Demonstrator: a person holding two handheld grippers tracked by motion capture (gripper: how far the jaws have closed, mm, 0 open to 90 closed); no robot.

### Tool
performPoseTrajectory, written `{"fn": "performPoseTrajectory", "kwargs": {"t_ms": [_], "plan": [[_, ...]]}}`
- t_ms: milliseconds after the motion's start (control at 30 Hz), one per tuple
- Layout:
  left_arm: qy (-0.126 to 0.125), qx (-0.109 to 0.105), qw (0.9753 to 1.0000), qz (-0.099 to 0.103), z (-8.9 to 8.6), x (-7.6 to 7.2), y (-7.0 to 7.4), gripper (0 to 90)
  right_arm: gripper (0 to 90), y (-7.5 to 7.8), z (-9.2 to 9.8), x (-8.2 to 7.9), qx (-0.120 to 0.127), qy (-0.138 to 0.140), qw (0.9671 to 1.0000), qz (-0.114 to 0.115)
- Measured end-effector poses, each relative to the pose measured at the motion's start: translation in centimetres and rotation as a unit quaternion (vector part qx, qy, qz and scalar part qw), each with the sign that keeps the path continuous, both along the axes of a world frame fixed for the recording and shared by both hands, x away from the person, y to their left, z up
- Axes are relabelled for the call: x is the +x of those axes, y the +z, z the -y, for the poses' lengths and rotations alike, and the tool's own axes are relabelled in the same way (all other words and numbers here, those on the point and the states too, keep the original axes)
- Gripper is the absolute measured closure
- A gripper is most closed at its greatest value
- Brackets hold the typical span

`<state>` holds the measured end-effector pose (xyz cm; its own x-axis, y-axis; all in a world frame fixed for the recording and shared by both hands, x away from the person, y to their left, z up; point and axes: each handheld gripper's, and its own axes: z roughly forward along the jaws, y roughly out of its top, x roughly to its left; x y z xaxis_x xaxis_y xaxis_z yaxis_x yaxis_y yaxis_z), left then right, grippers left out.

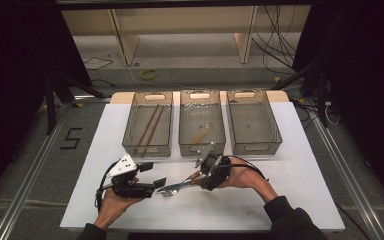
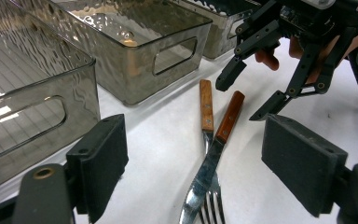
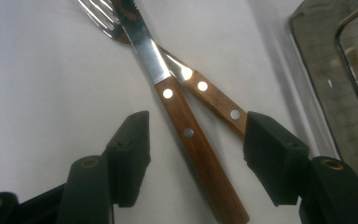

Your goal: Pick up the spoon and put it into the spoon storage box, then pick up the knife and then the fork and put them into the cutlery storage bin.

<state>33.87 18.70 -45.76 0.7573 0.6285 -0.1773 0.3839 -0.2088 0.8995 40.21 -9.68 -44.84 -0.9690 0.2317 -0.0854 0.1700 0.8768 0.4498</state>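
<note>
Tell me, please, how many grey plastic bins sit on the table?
3, side by side along the far edge: the left bin holding chopsticks, the middle bin with a wooden-handled utensil, the right bin.

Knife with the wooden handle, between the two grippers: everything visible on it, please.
The knife has a shiny steel blade and a brown wooden handle with three bright rivets. It lies flat on the white table, crossing over the fork, which has the same handle style. Its handle end lies between the open jaws of the right gripper, which are not closed on it. The left gripper, also open, faces the blade end.
</note>
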Motion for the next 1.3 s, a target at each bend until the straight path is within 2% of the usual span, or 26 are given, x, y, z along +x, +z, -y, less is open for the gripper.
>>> {"fn": "performPoseTrajectory", "kwargs": {"t_ms": [300, 967, 1100, 1300], "plan": [[0.003, -0.003, 1.0, -0.001, -0.3, -0.1, -0.1, 21.5, 46.1, -0.6, -0.4, 0.2, -0.013, 0.015, 0.9998, -0.005], [0.004, 0.002, 1.0, -0.005, -0.5, -0.1, -0.3, 21.7, 54.8, -1.7, -0.6, 0.7, -0.046, 0.02, 0.9986, -0.017], [0.006, -0.001, 1.0, -0.006, -0.7, -0.1, -0.3, 21.9, 57.6, -1.8, -0.6, 0.9, -0.038, 0.022, 0.9987, -0.027], [0.005, -0.001, 1.0, -0.005, -0.6, -0.1, -0.4, 22.0, 64.4, -1.7, -0.6, 0.9, -0.044, 0.035, 0.9979, -0.033]]}}
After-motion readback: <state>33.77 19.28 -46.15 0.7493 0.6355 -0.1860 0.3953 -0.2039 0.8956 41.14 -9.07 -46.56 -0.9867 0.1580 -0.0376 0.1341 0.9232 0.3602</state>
